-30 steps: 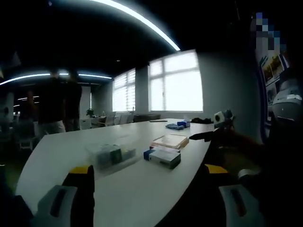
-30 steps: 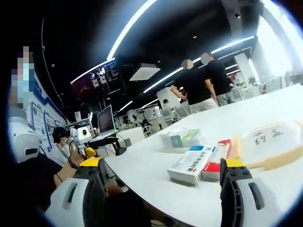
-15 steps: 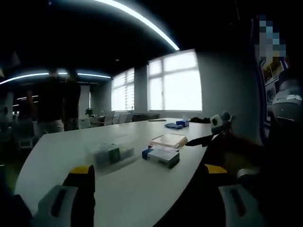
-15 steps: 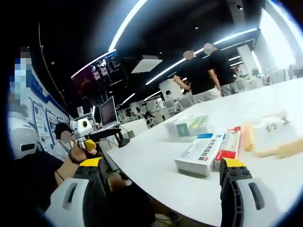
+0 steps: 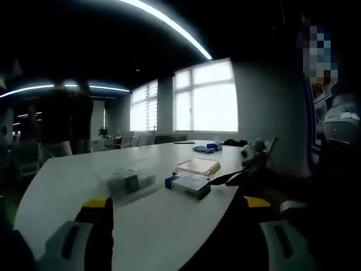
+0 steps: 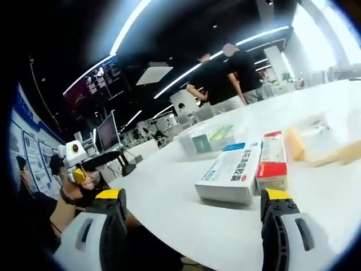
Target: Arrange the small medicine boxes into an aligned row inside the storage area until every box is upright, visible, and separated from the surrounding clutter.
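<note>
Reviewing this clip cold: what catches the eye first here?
In the right gripper view, two flat medicine boxes lie side by side on the white table: a white and blue box and a red and white box, just ahead of the open right gripper. Behind them sits a clear container with small boxes inside. The left gripper hangs open over the table edge.
</note>
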Action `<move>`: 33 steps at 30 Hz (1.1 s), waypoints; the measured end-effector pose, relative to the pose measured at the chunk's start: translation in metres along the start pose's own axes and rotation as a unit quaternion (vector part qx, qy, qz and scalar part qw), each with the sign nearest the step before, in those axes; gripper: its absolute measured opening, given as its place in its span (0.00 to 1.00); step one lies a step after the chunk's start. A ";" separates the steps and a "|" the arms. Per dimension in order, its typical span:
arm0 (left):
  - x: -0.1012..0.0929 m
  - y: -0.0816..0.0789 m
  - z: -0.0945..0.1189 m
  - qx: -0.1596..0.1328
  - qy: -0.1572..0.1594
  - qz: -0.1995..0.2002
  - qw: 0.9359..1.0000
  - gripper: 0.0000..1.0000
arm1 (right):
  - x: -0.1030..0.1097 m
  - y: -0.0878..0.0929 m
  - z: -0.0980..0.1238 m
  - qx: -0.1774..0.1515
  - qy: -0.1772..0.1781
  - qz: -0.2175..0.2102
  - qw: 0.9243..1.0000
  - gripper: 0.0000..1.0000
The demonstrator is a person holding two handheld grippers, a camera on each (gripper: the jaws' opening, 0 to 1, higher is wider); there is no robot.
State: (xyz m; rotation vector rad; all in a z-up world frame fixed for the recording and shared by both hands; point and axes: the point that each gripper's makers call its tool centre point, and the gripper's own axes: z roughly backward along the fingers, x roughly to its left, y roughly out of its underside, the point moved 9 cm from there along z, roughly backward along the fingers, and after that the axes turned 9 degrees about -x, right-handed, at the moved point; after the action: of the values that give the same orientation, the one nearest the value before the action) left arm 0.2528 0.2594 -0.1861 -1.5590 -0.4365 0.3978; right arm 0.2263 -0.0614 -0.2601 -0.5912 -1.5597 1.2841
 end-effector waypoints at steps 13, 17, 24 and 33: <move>0.003 0.006 0.000 0.009 -0.007 0.009 1.000 0.91 | 0.005 0.012 -0.030 -0.016 0.124 0.155 0.980 0.76; 0.005 0.012 0.001 0.012 -0.006 0.018 1.000 0.91 | -0.001 0.013 -0.028 0.012 0.121 0.197 0.973 0.56; 0.005 0.015 -0.001 0.007 -0.004 0.033 0.999 0.91 | -0.015 0.007 -0.024 -0.019 0.131 0.143 0.981 0.82; -0.003 0.017 -0.009 0.014 0.005 0.035 0.999 0.91 | -0.022 0.010 -0.038 0.020 0.154 0.181 0.971 0.56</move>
State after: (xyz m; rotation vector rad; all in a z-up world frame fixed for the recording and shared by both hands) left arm 0.2556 0.2500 -0.2029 -1.5504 -0.3682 0.4474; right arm 0.2667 -0.0599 -0.2793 -1.0344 -1.2002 1.4075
